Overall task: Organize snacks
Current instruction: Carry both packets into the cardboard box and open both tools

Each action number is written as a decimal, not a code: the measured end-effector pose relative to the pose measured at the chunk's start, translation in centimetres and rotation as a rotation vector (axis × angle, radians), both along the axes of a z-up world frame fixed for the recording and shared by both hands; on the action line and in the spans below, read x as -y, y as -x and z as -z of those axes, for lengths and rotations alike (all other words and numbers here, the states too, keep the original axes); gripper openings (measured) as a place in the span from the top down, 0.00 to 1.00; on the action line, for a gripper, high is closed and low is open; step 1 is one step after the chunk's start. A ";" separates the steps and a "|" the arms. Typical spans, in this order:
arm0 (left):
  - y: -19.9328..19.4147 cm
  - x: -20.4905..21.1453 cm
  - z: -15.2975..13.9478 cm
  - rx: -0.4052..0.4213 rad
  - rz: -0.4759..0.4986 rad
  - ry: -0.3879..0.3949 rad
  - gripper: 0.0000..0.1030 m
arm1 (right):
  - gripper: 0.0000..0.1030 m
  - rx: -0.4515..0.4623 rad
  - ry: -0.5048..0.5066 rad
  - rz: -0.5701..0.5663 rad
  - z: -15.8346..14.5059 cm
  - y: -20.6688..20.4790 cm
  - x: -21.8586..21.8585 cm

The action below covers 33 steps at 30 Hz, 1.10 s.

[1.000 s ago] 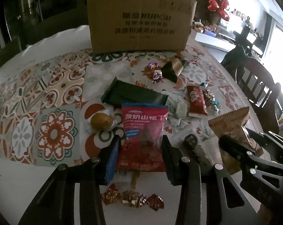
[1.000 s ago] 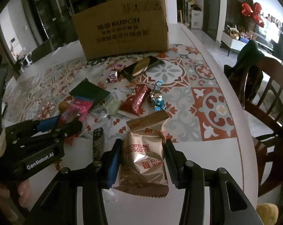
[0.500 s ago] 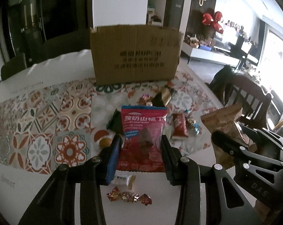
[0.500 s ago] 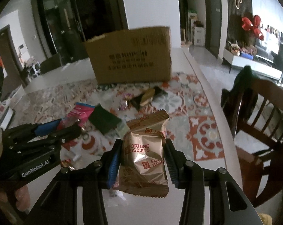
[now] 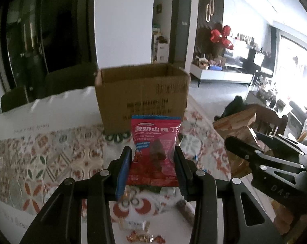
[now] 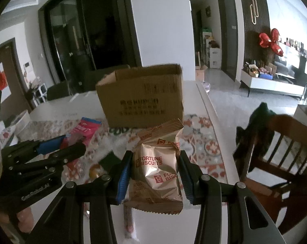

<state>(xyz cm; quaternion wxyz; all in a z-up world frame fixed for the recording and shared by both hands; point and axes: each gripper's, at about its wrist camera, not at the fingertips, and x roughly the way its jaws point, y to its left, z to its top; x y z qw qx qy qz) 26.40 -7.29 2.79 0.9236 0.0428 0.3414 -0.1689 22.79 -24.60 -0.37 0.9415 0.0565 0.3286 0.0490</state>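
Note:
My left gripper (image 5: 153, 158) is shut on a red yogurt hawthorn packet (image 5: 155, 148), held upright above the table. My right gripper (image 6: 155, 162) is shut on a gold fortune biscuits packet (image 6: 157, 162), also lifted off the table. An open cardboard box (image 5: 142, 93) stands beyond both packets, its open top showing in both views (image 6: 141, 95). In the left wrist view the right gripper (image 5: 261, 150) with its gold packet (image 5: 238, 126) sits to the right. In the right wrist view the left gripper (image 6: 60, 144) with the red packet (image 6: 84, 130) sits to the left.
Wrapped candies (image 5: 145, 238) and other small snacks lie on the patterned tablecloth (image 5: 41, 158) below the grippers. A dark green packet (image 6: 108, 160) and a round yellow snack (image 6: 94, 170) lie on the table. A wooden chair (image 6: 285, 162) stands at the table's right side.
Both grippers have risen with their packets, and both views have tilted upward. The box's open top now shows, and the snacks on the table have dropped low in view.

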 end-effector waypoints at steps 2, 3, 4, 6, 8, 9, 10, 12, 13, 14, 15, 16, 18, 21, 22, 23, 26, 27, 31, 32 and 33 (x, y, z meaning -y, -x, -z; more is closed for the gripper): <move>-0.6 0.1 -0.9 0.018 0.005 0.003 0.60 | 0.56 0.021 -0.005 -0.003 -0.8 -0.7 0.0; -1.0 0.1 -1.4 0.030 0.007 0.003 0.60 | 0.56 0.030 -0.004 -0.004 -1.2 -1.0 0.0; -1.4 0.1 -1.8 0.037 0.008 0.003 0.60 | 0.56 0.037 -0.006 -0.005 -1.4 -1.2 0.0; -2.3 0.1 -2.6 0.042 0.020 0.012 0.60 | 0.56 0.057 -0.010 -0.010 -2.3 -2.1 0.0; -3.2 0.2 -3.3 0.045 0.025 0.014 0.60 | 0.56 0.070 -0.018 -0.018 -3.0 -2.9 0.0; -3.7 0.3 -3.7 0.049 0.027 0.015 0.60 | 0.56 0.077 -0.019 -0.020 -3.4 -3.5 0.1; -4.1 0.3 -4.0 0.054 0.031 0.014 0.60 | 0.56 0.084 -0.023 -0.024 -3.8 -4.1 0.1; -5.2 0.3 -4.8 0.066 0.027 0.017 0.60 | 0.56 0.093 -0.020 -0.032 -4.4 -5.1 0.0; -5.6 0.3 -5.1 0.069 0.029 0.018 0.60 | 0.56 0.098 -0.022 -0.035 -4.7 -5.5 0.1; -6.2 0.3 -5.5 0.074 0.030 0.020 0.60 | 0.56 0.104 -0.018 -0.042 -5.1 -6.3 0.1; -6.8 0.3 -5.8 0.077 0.023 0.022 0.60 | 0.56 0.106 -0.018 -0.043 -5.3 -6.8 0.2; -7.3 0.3 -6.0 0.079 0.021 0.021 0.60 | 0.56 0.111 -0.021 -0.045 -5.6 -7.6 0.3; -8.6 0.3 -6.5 0.082 0.017 0.021 0.60 | 0.56 0.110 -0.029 -0.052 -6.0 -9.0 0.5; -10.5 0.4 -7.0 0.082 0.008 0.019 0.60 | 0.56 0.118 -0.031 -0.061 -6.7 -11.2 0.7; -11.1 0.3 -7.2 0.082 0.005 0.018 0.60 | 0.56 0.119 -0.030 -0.065 -6.9 -12.0 0.7; -11.7 0.2 -7.3 0.081 0.002 0.016 0.60 | 0.56 0.119 -0.027 -0.069 -7.1 -12.9 0.7; -13.5 0.2 -7.2 0.067 -0.001 0.010 0.60 | 0.56 0.110 -0.023 -0.084 -7.1 -15.3 0.9; -14.3 0.3 -7.2 0.059 -0.003 0.011 0.60 | 0.56 0.105 -0.022 -0.088 -7.0 -16.2 0.9; -17.2 0.5 -6.8 0.019 -0.008 0.022 0.60 | 0.56 0.090 -0.014 -0.101 -6.7 -19.2 1.2; -18.0 0.6 -6.6 0.008 -0.011 0.024 0.60 | 0.56 0.084 -0.007 -0.104 -6.5 -20.1 1.2; -18.6 0.7 -6.3 -0.003 -0.017 0.024 0.60 | 0.56 0.081 -0.003 -0.104 -6.5 -20.9 1.2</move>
